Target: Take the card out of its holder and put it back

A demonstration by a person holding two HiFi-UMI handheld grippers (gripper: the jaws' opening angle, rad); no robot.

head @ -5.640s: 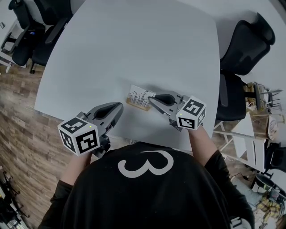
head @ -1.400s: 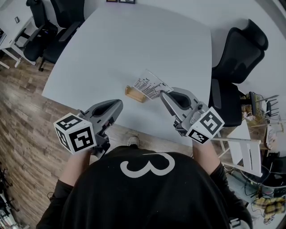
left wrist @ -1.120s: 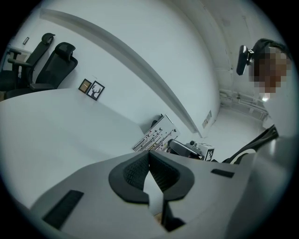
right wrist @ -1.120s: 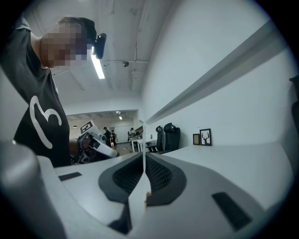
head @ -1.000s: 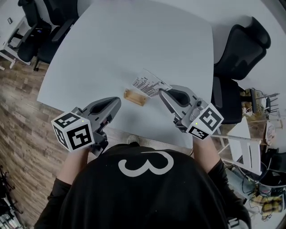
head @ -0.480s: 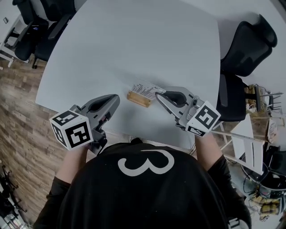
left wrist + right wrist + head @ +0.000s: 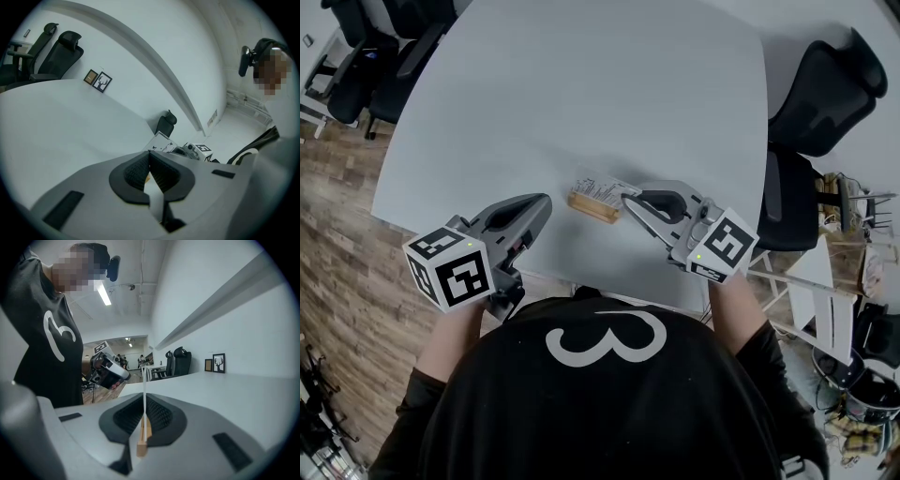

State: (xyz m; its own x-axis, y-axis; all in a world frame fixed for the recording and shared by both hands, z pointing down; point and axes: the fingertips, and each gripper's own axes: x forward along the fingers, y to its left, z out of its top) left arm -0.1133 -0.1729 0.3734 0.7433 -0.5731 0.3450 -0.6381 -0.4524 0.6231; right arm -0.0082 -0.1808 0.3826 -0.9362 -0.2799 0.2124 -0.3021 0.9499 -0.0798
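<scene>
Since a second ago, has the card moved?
Yes. The card, pinched in the right tool, has come down to the wooden holder.

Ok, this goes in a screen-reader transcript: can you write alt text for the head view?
Seen from above, the right gripper pinches a printed card right at a small wooden holder on a white table. The left gripper hangs to the holder's left; the person wears a black shirt, and black office chairs stand around.
</scene>
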